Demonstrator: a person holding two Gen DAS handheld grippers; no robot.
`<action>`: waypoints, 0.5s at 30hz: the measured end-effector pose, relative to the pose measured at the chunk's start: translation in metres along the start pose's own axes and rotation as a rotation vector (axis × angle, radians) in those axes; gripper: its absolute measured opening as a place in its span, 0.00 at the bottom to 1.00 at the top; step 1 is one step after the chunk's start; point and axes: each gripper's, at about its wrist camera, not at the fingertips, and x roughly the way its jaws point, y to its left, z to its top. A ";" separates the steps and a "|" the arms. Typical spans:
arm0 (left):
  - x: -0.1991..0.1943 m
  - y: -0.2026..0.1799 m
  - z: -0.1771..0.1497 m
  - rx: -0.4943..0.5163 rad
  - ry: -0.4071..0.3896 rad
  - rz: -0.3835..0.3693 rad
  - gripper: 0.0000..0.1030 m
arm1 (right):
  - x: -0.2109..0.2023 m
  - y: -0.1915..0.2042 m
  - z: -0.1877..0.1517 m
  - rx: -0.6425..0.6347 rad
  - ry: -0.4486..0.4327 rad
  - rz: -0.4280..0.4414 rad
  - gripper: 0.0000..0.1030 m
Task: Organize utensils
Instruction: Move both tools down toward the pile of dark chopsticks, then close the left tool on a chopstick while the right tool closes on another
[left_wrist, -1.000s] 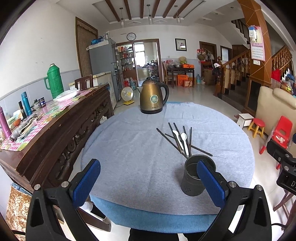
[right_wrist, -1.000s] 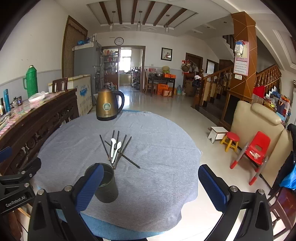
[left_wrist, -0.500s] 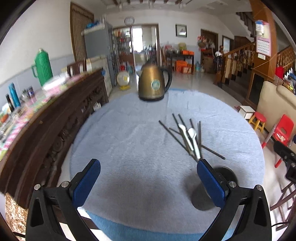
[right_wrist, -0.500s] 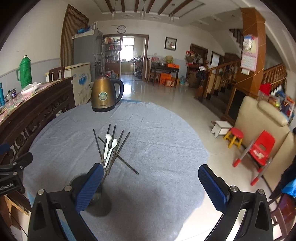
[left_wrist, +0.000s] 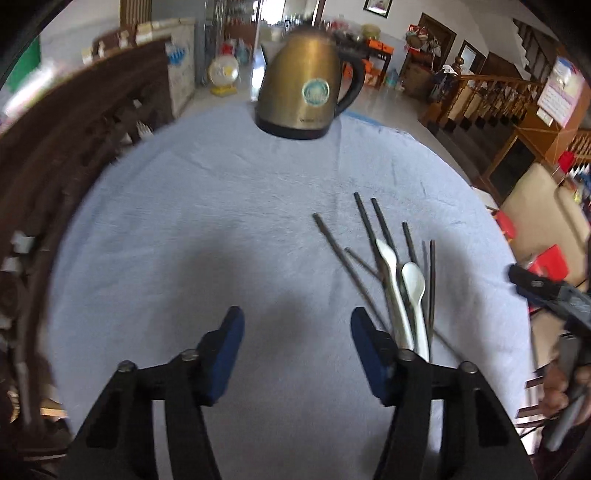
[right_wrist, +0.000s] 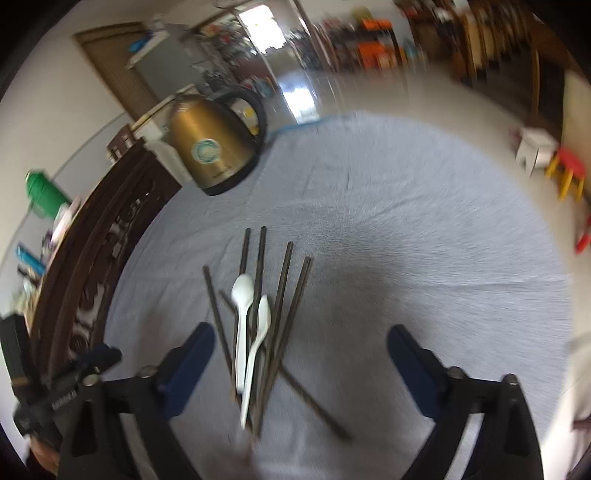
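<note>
Several dark chopsticks (left_wrist: 364, 218) and two white spoons (left_wrist: 389, 264) lie in a loose pile on the grey-blue tablecloth (left_wrist: 221, 203). My left gripper (left_wrist: 297, 332) hovers over bare cloth just left of the pile, its jaws closing with nothing between them. In the right wrist view the spoons (right_wrist: 242, 291) and chopsticks (right_wrist: 286, 280) lie below my right gripper (right_wrist: 301, 350), nearer its left finger. Its jaws are closing too, and the pads touch nothing. Each gripper shows at the edge of the other's view. The utensil cup is out of sight.
A brass-coloured electric kettle (left_wrist: 306, 92) stands at the far side of the round table. A carved dark wooden sideboard (left_wrist: 74, 129) runs along the left. A beige sofa (left_wrist: 543, 206) and small stools (right_wrist: 569, 173) stand beyond the table's right edge.
Both grippers swept forward over the table and tipped down toward the utensil pile. The dark cup dropped out of both views. Both pairs of jaws stand narrower than before.
</note>
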 end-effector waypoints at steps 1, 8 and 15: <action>0.010 0.001 0.008 -0.017 0.013 -0.015 0.53 | 0.013 -0.002 0.006 0.026 0.019 0.017 0.77; 0.065 0.005 0.052 -0.124 0.084 -0.033 0.52 | 0.089 -0.024 0.032 0.210 0.130 0.086 0.56; 0.123 0.004 0.084 -0.221 0.166 -0.053 0.52 | 0.115 -0.025 0.038 0.205 0.141 0.055 0.47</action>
